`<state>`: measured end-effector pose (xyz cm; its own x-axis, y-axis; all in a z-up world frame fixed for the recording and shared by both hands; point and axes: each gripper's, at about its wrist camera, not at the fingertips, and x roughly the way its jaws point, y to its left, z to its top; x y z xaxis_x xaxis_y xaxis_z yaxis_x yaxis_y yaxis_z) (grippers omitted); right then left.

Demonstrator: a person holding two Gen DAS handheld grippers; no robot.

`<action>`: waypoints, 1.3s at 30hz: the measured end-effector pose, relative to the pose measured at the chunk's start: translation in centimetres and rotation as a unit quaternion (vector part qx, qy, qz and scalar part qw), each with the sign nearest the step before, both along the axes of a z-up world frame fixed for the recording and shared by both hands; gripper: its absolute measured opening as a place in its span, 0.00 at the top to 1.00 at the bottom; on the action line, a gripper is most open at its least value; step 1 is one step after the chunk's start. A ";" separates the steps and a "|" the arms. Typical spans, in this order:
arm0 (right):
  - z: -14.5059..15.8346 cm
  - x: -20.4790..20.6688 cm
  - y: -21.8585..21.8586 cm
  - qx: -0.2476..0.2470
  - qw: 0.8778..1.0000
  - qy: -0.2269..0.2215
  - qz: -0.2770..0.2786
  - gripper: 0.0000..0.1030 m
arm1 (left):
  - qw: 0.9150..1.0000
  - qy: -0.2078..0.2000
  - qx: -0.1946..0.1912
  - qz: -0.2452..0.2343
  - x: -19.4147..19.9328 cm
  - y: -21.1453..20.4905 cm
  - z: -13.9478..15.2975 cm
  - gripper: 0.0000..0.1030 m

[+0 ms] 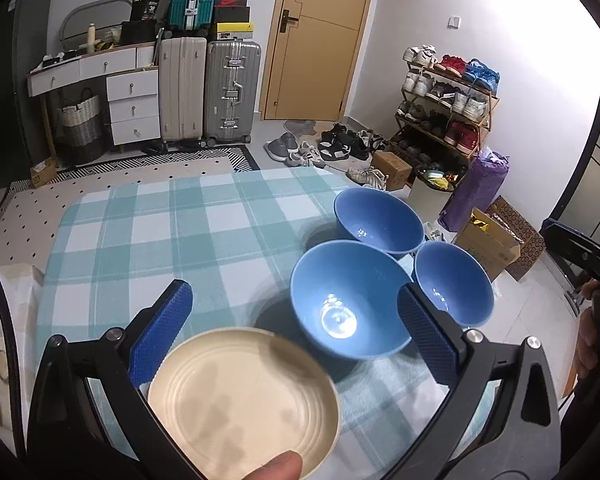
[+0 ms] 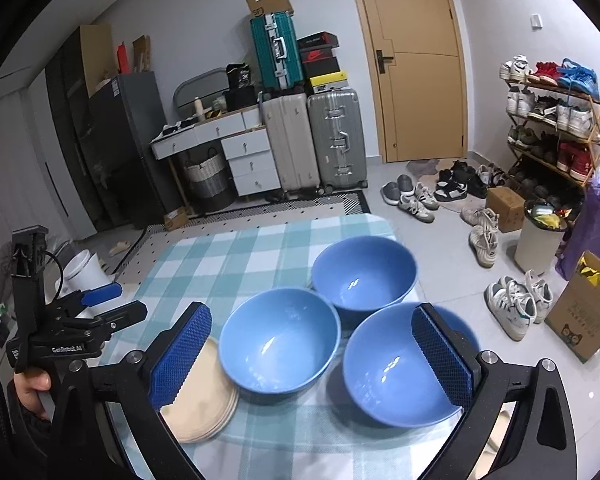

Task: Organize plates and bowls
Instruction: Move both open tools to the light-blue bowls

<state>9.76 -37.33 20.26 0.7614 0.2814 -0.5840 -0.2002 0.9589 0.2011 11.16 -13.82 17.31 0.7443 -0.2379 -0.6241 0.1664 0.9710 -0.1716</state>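
Nearest, the left gripper (image 1: 296,334) and right gripper (image 2: 314,356) both stood spread wide, pinching nothing. Beneath them on the checked cloth (image 1: 148,240) lay the cream plates (image 2: 204,404), seemingly a stack of several, touching or just beside the nearest of three blue bowls (image 2: 280,340). The bowls clustered close, farthest one (image 2: 364,270) near the cloth's far edge.
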 end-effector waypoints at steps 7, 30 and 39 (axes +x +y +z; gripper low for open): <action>-0.7 2.5 -2.0 0.005 1.000 0.011 -0.017 0.01 | 1.000 0.011 -0.004 -0.005 4.3 -1.9 -0.5 0.01; -5.8 11.9 -7.0 0.039 0.995 0.073 -0.058 0.01 | 0.998 0.066 0.005 -0.018 17.5 -8.1 -5.7 0.01; -8.9 15.3 -8.4 0.044 0.991 0.109 -0.062 0.01 | 0.995 0.093 0.021 -0.018 22.2 -10.1 -8.7 0.01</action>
<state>25.06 -45.76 11.33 0.6526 0.2502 -0.7152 -0.0239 0.9502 0.3106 33.37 -23.88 8.62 0.6067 -0.2335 -0.7599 0.1702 0.9719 -0.1628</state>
